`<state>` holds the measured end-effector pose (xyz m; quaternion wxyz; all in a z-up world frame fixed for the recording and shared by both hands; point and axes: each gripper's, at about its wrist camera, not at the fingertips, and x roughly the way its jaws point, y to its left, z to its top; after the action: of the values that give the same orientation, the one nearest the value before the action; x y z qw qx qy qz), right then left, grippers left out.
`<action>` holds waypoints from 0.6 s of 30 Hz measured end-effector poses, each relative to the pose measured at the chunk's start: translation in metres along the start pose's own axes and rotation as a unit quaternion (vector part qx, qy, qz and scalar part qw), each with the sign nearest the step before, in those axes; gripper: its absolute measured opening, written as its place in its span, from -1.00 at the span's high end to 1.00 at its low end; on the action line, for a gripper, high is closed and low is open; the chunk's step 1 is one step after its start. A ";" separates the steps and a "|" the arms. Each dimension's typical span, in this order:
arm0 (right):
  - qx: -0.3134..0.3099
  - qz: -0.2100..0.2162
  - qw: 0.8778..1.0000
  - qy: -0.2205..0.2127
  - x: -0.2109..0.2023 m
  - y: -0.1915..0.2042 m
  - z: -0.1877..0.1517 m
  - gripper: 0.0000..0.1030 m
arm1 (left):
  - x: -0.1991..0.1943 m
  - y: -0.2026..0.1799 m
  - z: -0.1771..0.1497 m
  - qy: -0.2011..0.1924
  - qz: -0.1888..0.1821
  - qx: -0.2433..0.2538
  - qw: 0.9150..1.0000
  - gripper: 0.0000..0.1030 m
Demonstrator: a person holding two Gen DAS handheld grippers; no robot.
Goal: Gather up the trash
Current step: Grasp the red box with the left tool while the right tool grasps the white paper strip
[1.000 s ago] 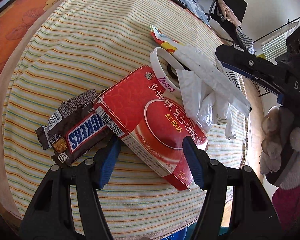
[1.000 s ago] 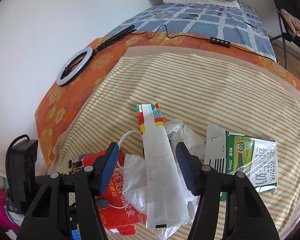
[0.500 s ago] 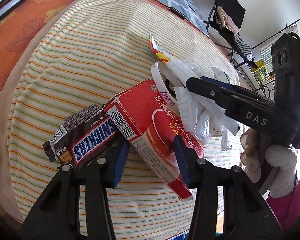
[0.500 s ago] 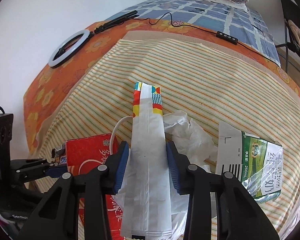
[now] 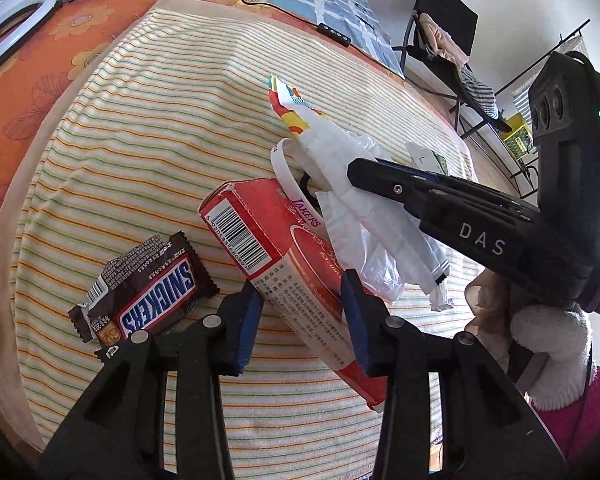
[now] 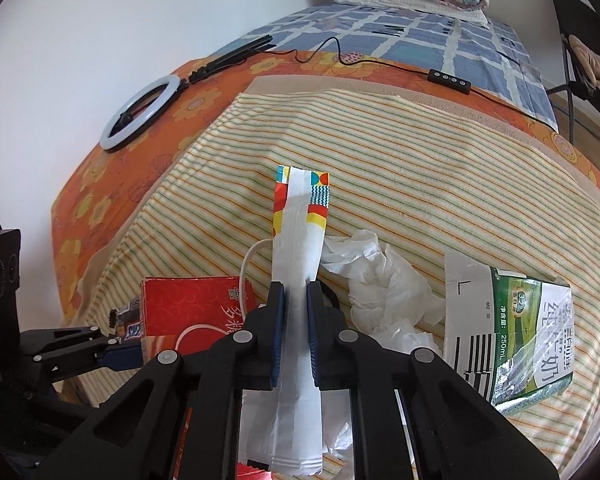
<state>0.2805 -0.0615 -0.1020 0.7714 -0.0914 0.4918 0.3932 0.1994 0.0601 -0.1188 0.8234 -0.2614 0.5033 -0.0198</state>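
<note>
Right gripper [image 6: 297,332]: lower centre of the right wrist view, blue pads pressed together on the white wrapper; its jaws have just been closing, the wrapper between them.
White wrapper [image 6: 298,264]: long flat sachet, plain white along its length, with a far end printed in red, yellow and teal; it runs from the bottom edge up to mid-frame.
Left gripper [image 5: 300,312]: lower centre of the left wrist view, pads pinching the near end of the red box; its jaws have just been closing on it.
Red box [image 5: 276,248]: flat carton, barcode on the end flap, Chinese print on the side, tilted with its near end raised, centre of frame.
Snickers wrapper [image 5: 148,292]: brown, crumpled, torn open, lying flat on the cloth at lower left, just beside the box.
White wristband [image 5: 288,184]: resting on the box's far end, lettered "LAKERS".
Crumpled tissue [image 6: 384,292]: right of the sachet, on the cloth.
Milk carton [image 6: 512,332]: green and white, flattened, right side.
Striped cloth [image 6: 400,152]: under all the litter.
Ring light [image 6: 144,112]: upper left, on the orange floral sheet.
</note>
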 end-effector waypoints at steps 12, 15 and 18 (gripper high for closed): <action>0.009 0.004 0.999 -0.048 -0.038 0.007 -0.008 0.84 | -0.040 0.015 -0.012 -0.031 -0.001 0.020 0.999 0.43; 0.009 0.003 0.998 -0.058 -0.048 0.009 -0.012 0.84 | -0.055 0.016 -0.017 -0.044 0.004 0.034 0.998 0.48; 0.010 0.004 0.998 -0.062 -0.056 0.011 -0.017 0.84 | -0.069 0.015 -0.021 -0.058 0.012 0.051 0.997 0.52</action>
<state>0.2500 -0.0921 -0.0613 0.7998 -0.0565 0.4472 0.3963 0.1445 0.0847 -0.0768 0.8635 -0.2137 0.4565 -0.0200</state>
